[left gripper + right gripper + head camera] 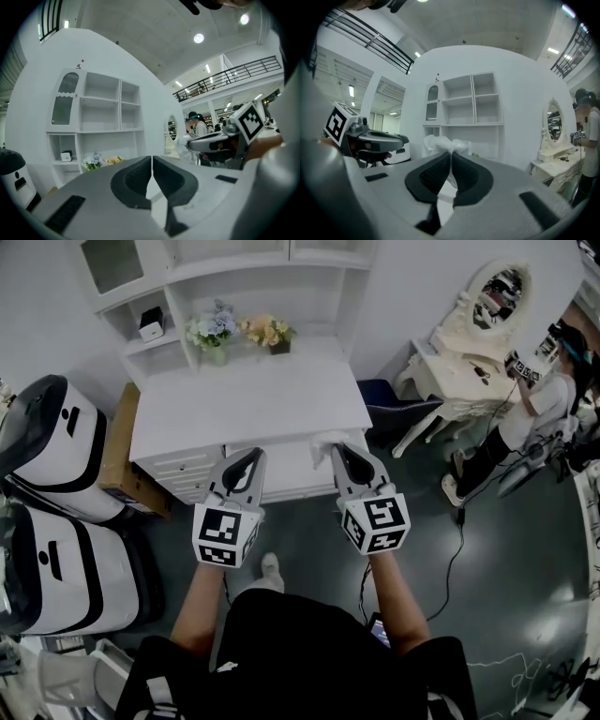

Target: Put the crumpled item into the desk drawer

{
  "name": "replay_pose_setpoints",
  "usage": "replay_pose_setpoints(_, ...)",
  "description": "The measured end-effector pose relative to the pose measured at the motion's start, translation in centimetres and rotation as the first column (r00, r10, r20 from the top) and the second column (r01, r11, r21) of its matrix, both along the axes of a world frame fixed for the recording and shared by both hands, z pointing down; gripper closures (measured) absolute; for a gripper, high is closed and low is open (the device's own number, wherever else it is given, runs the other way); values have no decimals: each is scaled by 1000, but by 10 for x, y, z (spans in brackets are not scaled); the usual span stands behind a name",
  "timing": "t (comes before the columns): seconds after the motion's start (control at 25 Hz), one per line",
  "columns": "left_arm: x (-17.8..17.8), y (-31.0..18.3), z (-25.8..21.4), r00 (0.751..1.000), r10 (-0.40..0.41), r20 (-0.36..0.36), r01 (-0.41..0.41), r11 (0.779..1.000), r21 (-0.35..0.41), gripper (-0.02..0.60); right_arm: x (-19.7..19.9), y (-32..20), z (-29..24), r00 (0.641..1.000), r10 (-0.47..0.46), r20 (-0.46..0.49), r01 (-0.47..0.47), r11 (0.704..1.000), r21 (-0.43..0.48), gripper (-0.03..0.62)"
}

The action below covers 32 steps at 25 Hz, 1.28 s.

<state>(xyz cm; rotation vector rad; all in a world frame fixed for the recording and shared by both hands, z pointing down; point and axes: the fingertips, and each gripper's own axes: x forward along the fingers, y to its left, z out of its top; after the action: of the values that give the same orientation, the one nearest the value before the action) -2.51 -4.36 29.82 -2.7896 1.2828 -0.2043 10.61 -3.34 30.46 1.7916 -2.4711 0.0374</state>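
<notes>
My right gripper is shut on a crumpled white item, a wad of thin paper or plastic that sticks out past the tips. It hangs at the front edge of the white desk, right of centre. The left gripper is shut with nothing in it and sits level with the right one. Between the two, below the desktop, a white drawer seems to be pulled out; the jaws hide part of it. In the left gripper view the jaws meet, and the right gripper shows beside them.
Two flower pots stand at the desk's back, and a small white device sits on the hutch shelf. White machines and a wooden box stand left. A dark chair, a vanity and a person are right.
</notes>
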Motion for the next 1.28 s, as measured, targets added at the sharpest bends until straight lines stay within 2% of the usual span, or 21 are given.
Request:
replay_pose_setpoints(0.44,-16,-74,1,1000,12,0,-12,1000,-20,571,-15,-70,2,1000,13,0,-13,1000,-21,585)
replay_pose_setpoints(0.64,-16,-96,5,999,45,-3,-46,998,-35,571,-20,-94,6,1000,25,-5,-25,999,-33,585)
replay_pose_setpoints(1.28,-42,-161,19,996,84,-18,-84,995,-51,571,-49,-154,19,998,59,-28,-60,997,-47,585)
